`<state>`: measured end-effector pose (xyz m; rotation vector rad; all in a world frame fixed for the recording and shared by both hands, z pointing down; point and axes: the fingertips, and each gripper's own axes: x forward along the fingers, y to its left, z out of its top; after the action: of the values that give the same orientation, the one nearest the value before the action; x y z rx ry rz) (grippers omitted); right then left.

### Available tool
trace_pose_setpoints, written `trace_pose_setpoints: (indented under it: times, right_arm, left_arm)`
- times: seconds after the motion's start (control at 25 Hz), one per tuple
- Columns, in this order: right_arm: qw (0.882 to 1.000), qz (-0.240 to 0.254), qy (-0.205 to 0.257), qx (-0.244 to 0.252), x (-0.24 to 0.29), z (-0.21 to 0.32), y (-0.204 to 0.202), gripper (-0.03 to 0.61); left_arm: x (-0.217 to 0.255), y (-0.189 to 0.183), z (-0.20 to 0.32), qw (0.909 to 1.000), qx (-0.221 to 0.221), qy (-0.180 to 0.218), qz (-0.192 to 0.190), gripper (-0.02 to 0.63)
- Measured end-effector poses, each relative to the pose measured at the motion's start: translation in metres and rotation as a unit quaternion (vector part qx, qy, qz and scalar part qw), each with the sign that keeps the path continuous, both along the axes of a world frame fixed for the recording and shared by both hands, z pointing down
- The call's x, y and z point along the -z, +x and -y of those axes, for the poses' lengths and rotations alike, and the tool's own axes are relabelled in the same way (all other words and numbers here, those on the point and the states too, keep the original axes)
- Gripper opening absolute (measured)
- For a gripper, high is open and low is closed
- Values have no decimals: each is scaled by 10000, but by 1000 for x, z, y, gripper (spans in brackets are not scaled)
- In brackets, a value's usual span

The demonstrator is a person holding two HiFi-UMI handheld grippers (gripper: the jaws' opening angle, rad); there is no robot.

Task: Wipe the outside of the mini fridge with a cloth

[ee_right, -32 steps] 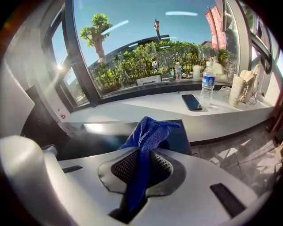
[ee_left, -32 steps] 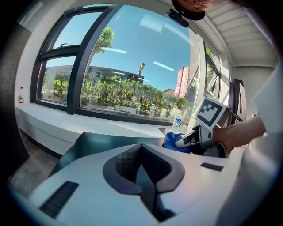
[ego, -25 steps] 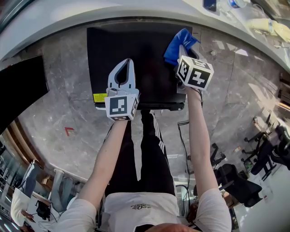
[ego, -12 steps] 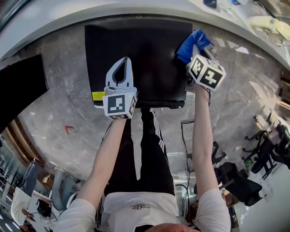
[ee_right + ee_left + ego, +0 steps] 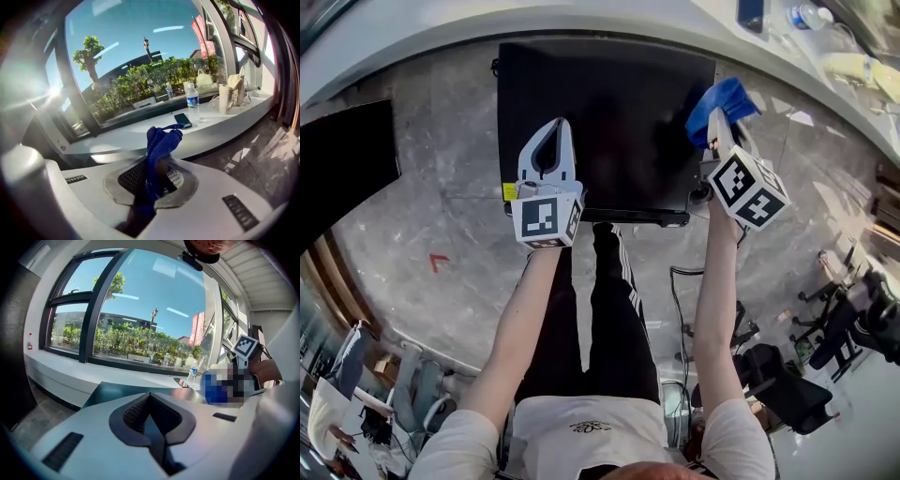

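The black mini fridge [image 5: 609,122] stands on the floor below me, seen from above. My left gripper [image 5: 551,142] hovers over the left part of its top, jaws shut and holding nothing; in the left gripper view the left gripper [image 5: 151,397] points across the fridge top [image 5: 117,391]. My right gripper [image 5: 716,141] is at the fridge's right edge, shut on a blue cloth [image 5: 723,101] that sticks up past the fingertips. In the right gripper view the cloth [image 5: 161,140] stands bunched between the right gripper's [image 5: 157,165] jaws. The cloth [image 5: 213,387] also shows from the left gripper.
A curved white window ledge [image 5: 581,23] runs behind the fridge, bearing a phone [image 5: 182,120] and a water bottle [image 5: 191,101]. A black cabinet [image 5: 347,173] stands at left. A cable [image 5: 680,272] trails on the stone floor; office chairs [image 5: 853,328] stand at right.
My right gripper has carried the blue cloth rightward and nearer to me, from the fridge's top back corner to its right edge. The left gripper has stayed put.
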<state>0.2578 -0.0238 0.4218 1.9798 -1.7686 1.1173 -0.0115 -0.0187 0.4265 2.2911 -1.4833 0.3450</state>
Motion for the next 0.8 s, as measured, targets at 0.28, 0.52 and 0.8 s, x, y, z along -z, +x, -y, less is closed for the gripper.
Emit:
trace_pose_setpoints:
  times: [0.28,0.52,0.8]
  right_arm:
    - [9921,635,475,970,37,12,-122,61]
    - [9747,910,486,1983,34,19,-241,60]
    - [9516,1600,420,2591,21,30,-362,60]
  left_arm:
    - [11,-45,-1,9996,268,124,29,5]
    - [12,-92,-11,9984,531,157,148,5]
    - [4,-153,-28,9957,854,76,344,5]
